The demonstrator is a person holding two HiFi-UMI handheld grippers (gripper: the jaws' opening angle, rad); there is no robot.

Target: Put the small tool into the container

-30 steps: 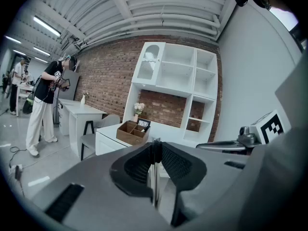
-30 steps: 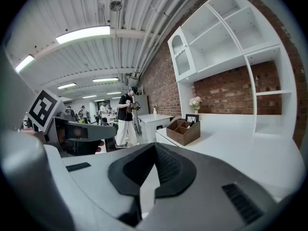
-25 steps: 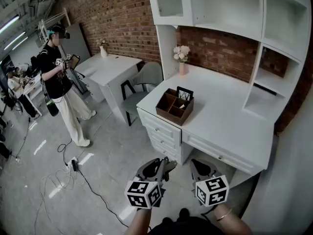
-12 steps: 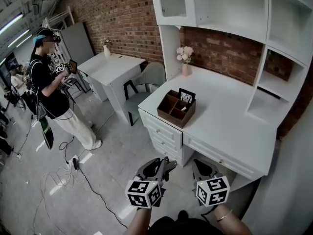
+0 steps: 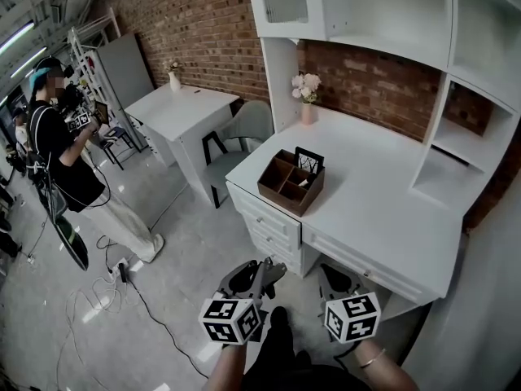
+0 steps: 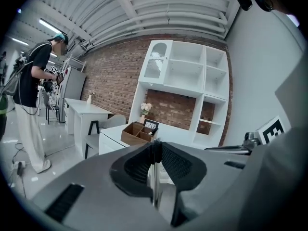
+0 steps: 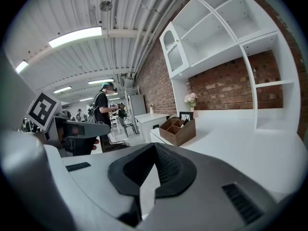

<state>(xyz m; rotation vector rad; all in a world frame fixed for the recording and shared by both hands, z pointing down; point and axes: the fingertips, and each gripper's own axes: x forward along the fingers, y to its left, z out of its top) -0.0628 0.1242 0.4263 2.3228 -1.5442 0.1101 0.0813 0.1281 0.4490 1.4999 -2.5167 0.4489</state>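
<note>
The container is a brown wooden organiser point(image 5: 291, 183) with several compartments, standing near the front left corner of the white desk point(image 5: 383, 202). It also shows far ahead in the left gripper view point(image 6: 138, 133) and the right gripper view point(image 7: 178, 129). Both grippers hang low over the floor in front of the desk, well short of it. My left gripper point(image 5: 262, 269) point(image 6: 155, 146) is shut on a thin pale sliver, the small tool point(image 6: 154, 186), pinched upright between its pads. Beside it, my right gripper point(image 5: 342, 279) point(image 7: 154, 148) is shut with its tips touching and nothing in them.
A person point(image 5: 61, 153) stands at the far left holding grippers. Cables point(image 5: 106, 292) trail over the floor. A grey chair point(image 5: 240, 133) and a second white desk point(image 5: 183, 104) stand left of the main desk. A flower vase point(image 5: 305, 96) and small frame point(image 5: 308, 160) sit by the organiser.
The person at the left has walked further left. My left gripper has shifted slightly left and down; a dark foot now shows between the grippers. Both grips are unchanged.
</note>
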